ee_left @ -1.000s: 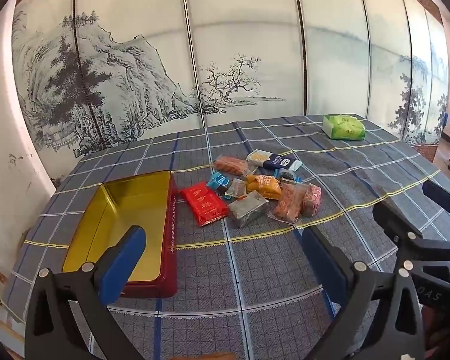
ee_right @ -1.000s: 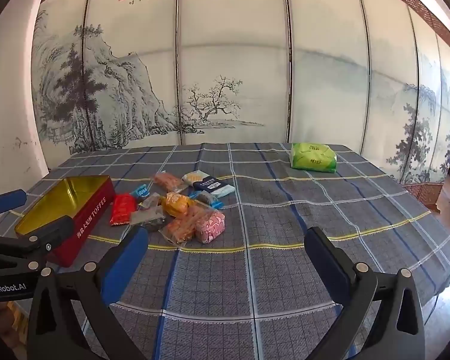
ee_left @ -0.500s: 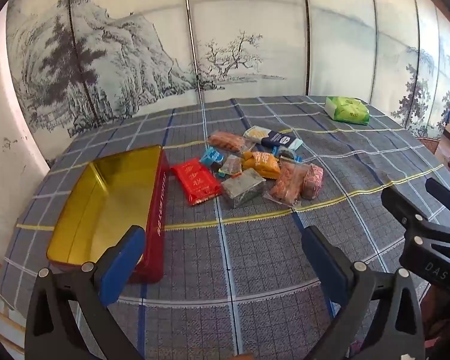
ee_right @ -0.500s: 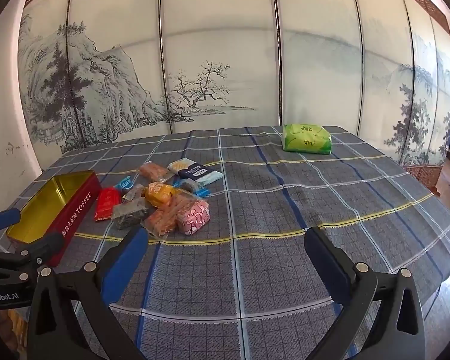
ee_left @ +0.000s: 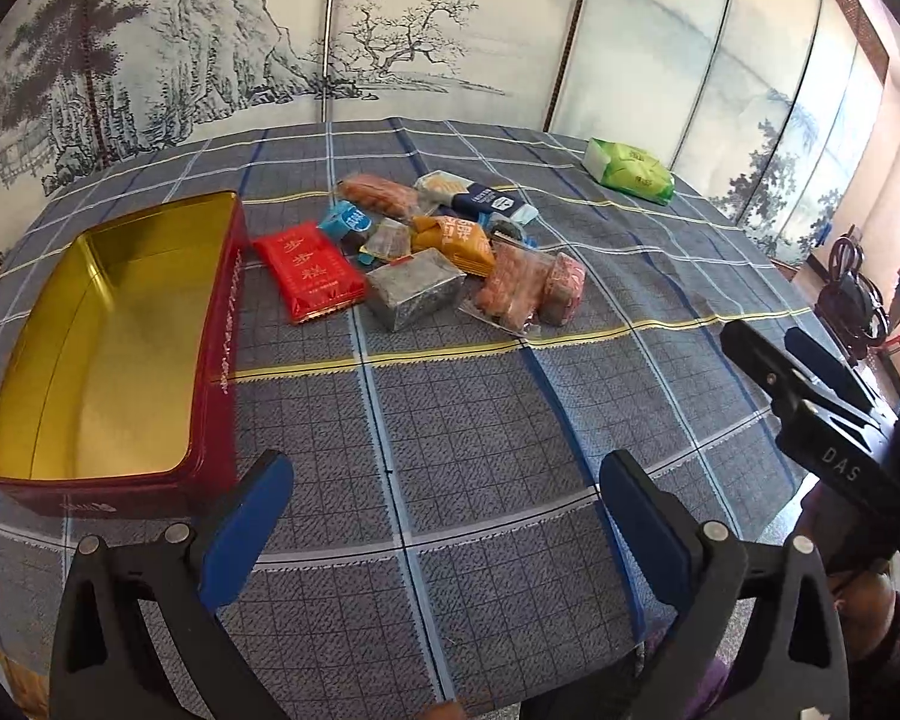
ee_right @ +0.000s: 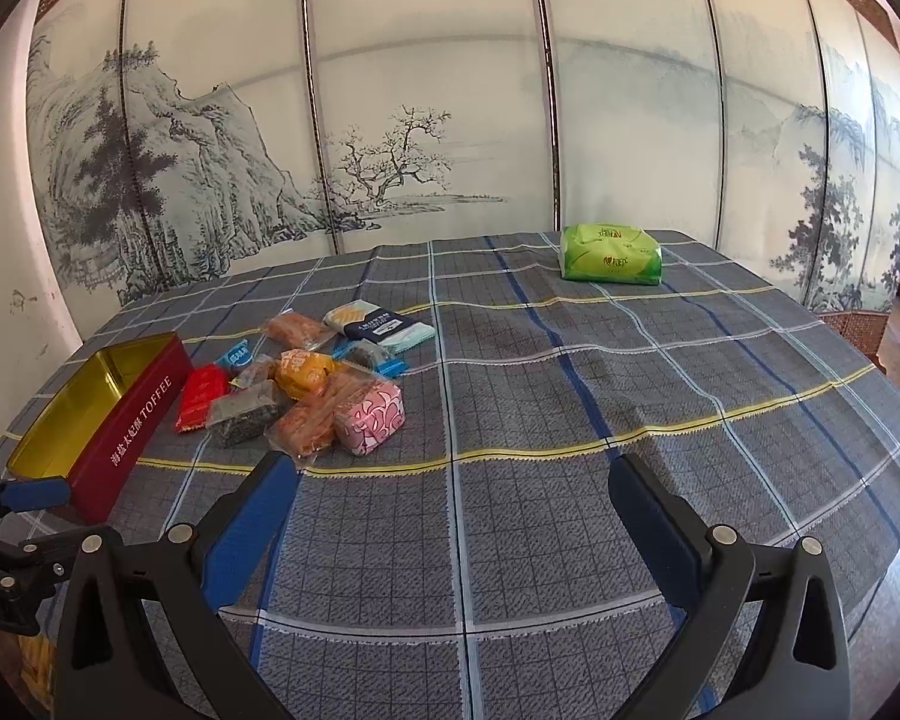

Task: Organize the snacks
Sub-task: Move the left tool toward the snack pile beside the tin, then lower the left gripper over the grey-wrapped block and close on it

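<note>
An open red toffee tin (ee_left: pixel 210 360) with an empty gold inside lies at the left of the table; it also shows in the right wrist view (ee_right: pixel 132 420). A pile of wrapped snacks (ee_left: pixel 438 252) lies right of it, with a red packet (ee_left: pixel 309 270), a grey packet (ee_left: pixel 414 294) and a pink packet (ee_right: pixel 371 417). My left gripper (ee_left: pixel 444 480) is open and empty, near the tin's front corner. My right gripper (ee_right: pixel 453 492) is open and empty, in front of the pile.
A green tissue pack (ee_right: pixel 611 255) lies at the far right of the plaid tablecloth (ee_right: pixel 570 420). A painted folding screen (ee_right: pixel 390 120) stands behind the table. The right gripper shows at the right of the left wrist view (ee_left: pixel 810 408).
The left gripper has moved forward and tilted down toward the tin and pile. The right gripper has moved slightly closer to the snacks. Both stay open.
</note>
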`<control>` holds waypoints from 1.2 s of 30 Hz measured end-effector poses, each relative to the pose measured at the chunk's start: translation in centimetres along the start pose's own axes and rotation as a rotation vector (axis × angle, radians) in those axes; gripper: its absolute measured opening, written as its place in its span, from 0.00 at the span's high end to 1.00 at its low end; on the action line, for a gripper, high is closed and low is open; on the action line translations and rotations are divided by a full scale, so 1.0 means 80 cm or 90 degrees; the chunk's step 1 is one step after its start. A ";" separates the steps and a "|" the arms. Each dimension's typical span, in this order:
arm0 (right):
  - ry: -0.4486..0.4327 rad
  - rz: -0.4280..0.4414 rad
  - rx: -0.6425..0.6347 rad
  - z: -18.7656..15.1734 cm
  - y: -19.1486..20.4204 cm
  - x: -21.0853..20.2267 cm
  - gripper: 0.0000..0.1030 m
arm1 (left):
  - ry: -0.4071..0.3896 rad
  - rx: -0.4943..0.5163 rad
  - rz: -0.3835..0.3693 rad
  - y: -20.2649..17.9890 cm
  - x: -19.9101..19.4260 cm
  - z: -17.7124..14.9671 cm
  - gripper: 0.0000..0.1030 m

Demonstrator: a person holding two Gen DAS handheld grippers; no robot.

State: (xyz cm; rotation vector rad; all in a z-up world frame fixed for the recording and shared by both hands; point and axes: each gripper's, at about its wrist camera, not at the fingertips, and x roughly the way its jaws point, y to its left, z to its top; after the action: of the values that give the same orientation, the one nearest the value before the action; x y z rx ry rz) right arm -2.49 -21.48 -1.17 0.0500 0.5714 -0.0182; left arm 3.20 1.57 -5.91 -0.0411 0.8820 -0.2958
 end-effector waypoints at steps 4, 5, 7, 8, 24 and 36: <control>0.004 0.004 0.006 -0.001 -0.003 0.005 0.00 | 0.021 0.073 0.041 -0.018 0.012 0.005 0.18; 0.006 0.006 0.008 -0.002 -0.004 0.007 0.00 | 0.023 0.095 0.070 -0.023 0.015 0.005 0.20; 0.012 0.009 0.010 -0.003 -0.007 0.011 0.00 | 0.022 0.114 0.093 -0.029 0.019 0.005 0.22; 0.015 0.011 0.010 -0.004 -0.007 0.013 0.00 | 0.018 0.113 0.092 -0.029 0.018 0.005 0.21; 0.012 0.011 -0.011 -0.002 0.005 0.009 0.00 | -0.026 0.161 0.123 -0.042 0.018 0.027 0.20; 0.008 -0.004 -0.031 -0.002 0.010 0.006 0.00 | -0.052 0.232 0.127 -0.046 0.024 0.041 0.20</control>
State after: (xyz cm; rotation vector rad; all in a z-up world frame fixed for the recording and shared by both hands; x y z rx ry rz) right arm -2.10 -20.64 -1.52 0.0006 0.5838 -0.0094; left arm 5.96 -2.75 -4.69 0.3683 0.7341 -0.2614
